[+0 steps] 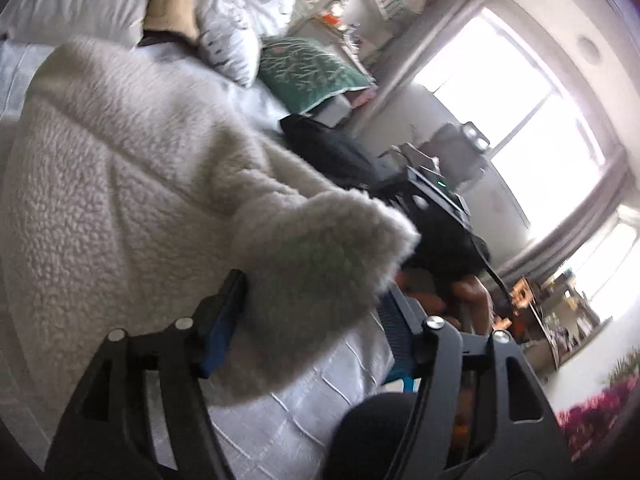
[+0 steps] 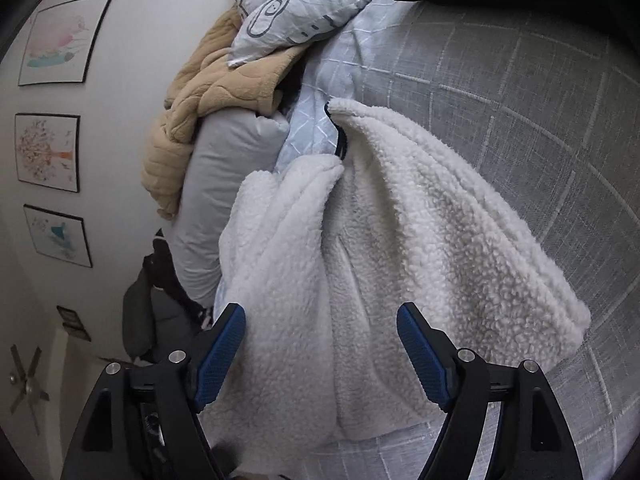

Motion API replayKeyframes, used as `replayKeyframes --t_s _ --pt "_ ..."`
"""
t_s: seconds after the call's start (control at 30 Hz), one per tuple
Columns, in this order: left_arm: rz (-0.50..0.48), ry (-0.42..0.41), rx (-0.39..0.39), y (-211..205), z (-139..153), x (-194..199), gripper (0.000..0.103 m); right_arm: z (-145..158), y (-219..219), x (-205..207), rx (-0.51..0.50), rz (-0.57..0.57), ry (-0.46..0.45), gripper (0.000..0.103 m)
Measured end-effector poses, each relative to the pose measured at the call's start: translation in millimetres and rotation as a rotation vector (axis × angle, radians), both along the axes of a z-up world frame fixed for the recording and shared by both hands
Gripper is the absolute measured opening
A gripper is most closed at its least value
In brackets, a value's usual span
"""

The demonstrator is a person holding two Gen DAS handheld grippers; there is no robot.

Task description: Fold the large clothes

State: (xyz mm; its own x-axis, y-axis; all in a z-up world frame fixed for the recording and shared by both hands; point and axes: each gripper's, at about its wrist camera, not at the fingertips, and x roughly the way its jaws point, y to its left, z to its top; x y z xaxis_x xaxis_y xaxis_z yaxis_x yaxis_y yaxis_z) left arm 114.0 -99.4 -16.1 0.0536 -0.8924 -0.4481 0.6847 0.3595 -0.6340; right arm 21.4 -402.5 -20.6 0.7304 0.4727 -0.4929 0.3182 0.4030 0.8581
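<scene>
One fleece (image 2: 404,240), white and shaggy, spread on the bed (image 2: 520,92), sleeve end (image 1: 320,248) folded toward the near edge. Both hand-held grippers apart: left hand-held gripper (image 1: 316,320) straddling the sleeve end, pads not visibly pressing; right hand-held gripper (image 2: 320,344) open over the near hem, cloth between the fingers (image 2: 222,344) but loose. Judged mid-fold, nothing gripped.

To fold well: close on a full thickness of pile, not a tuft; take matching edges with both sides; lift level and lay flat, since thick fleece likely springs back and slips.

Seen only from the left wrist: window (image 1: 500,92), green pillow (image 1: 316,68), dark bag (image 1: 328,148), the other gripper's black body beyond the sleeve. Seen only from the right wrist: dark zip edge (image 2: 340,140) at the collar, tan blanket (image 2: 208,92), framed prints (image 2: 48,152)
</scene>
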Motion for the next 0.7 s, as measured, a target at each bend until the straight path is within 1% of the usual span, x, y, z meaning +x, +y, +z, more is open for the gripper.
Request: replayKeyframes --t_s 0.03,0.1,0.17,0.23,0.27,0.33,0.37,0.47,0.5,0.53,0.57,0.6,0.63,0.67,0.7 --pt "-0.012 -0.004 -0.009 4.5 1.5 -0.4 0.066 3.1 0.2 2.8 -0.001 0.008 -0.003 0.080" --pt "-0.037 0.001 -0.055 10.7 9.5 2.7 0.066 7.5 -2.3 4.1 0.002 0.030 -0.011 0.081" --pt "-0.030 -0.015 -0.106 22.7 19.0 3.8 0.066 13.4 -3.6 10.1 0.004 0.064 -0.009 0.081" --pt "-0.005 -0.059 -0.123 34.5 26.2 4.2 0.066 21.9 -4.3 19.9 0.001 0.094 -0.011 0.081" --pt "0.012 -0.072 -0.114 31.3 27.3 10.0 0.066 27.0 -4.3 25.2 -0.003 0.112 -0.016 0.081" --pt "0.034 -0.072 -0.082 31.2 21.9 14.2 0.066 33.5 -2.8 34.4 -0.016 0.151 -0.011 0.083" --pt "0.030 -0.056 -0.070 27.0 17.2 16.5 0.066 37.0 0.9 44.8 -0.041 0.184 0.014 0.084" --pt "-0.026 0.007 -0.019 3.5 -7.9 15.6 0.065 34.8 11.5 62.9 -0.104 0.234 0.087 0.084" --pt "-0.054 0.026 0.004 -7.4 -17.5 14.0 0.065 31.7 16.7 67.8 -0.109 0.251 0.107 0.084" --pt "-0.066 0.026 0.041 -18.3 -27.4 11.1 0.065 28.3 21.7 71.0 -0.104 0.267 0.121 0.084" --pt "-0.086 0.004 0.098 -30.8 -37.2 5.0 0.065 24.7 27.1 73.1 -0.104 0.285 0.134 0.084" --pt "-0.103 -0.032 0.139 -38.8 -41.1 -1.6 0.065 21.7 31.6 74.1 -0.118 0.298 0.152 0.084" --pt "-0.119 -0.095 0.186 -47.4 -41.9 -10.8 0.065 19.4 35.5 73.9 -0.155 0.303 0.176 0.085" --pt "-0.128 -0.128 0.208 -49.8 -41.0 -16.8 0.065 15.7 37.8 73.5 -0.186 0.305 0.195 0.085" --pt "-0.133 -0.146 0.223 -50.8 -38.8 -20.1 0.065 13.7 39.3 73.8 -0.191 0.309 0.202 0.085"
